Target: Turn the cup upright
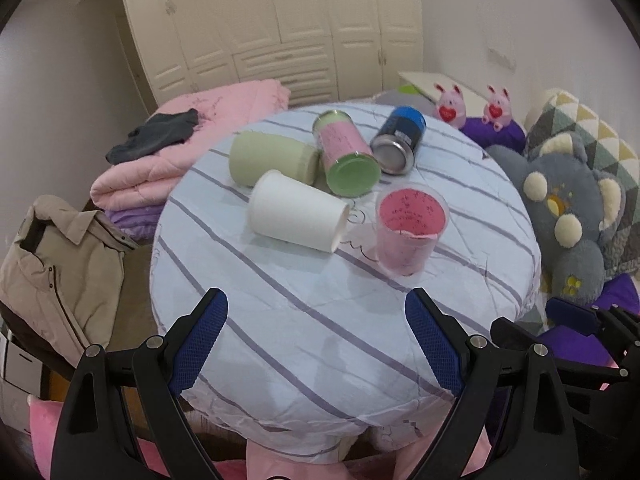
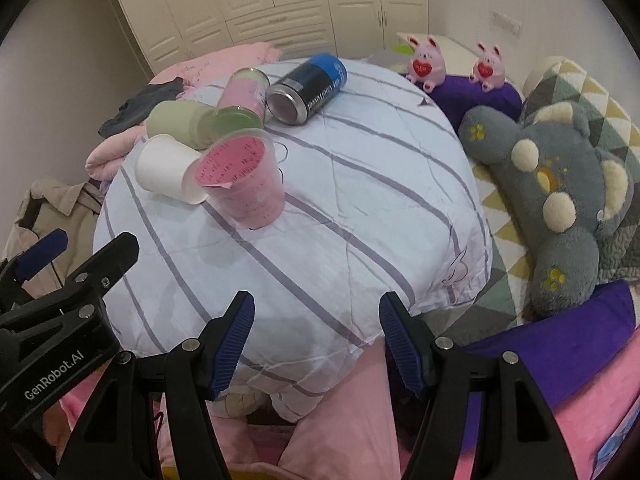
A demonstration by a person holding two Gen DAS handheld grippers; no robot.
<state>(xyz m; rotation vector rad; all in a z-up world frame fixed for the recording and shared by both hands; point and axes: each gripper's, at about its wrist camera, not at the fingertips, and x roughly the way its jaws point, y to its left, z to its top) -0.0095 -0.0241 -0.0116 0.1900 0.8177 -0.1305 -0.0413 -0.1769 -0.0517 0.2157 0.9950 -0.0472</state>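
Grey plush toy (image 1: 572, 216), two pink bunnies (image 2: 428, 60), folded pink quilt (image 1: 168, 148), beige jacket (image 1: 60, 276).

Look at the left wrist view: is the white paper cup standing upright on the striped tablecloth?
No, the white paper cup lies on its side on the tablecloth, its open mouth facing the pink-lined clear cup.

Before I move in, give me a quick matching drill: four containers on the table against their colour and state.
Things:
1. white paper cup
2. clear plastic cup
3. pale green cup
4. blue-black can

States:
A. standing, pink paper inside
B. on its side, metal end toward camera
C. on its side, nearest the left gripper
D. on its side, behind the white cup

Pairs: 1-C, 2-A, 3-D, 4-B
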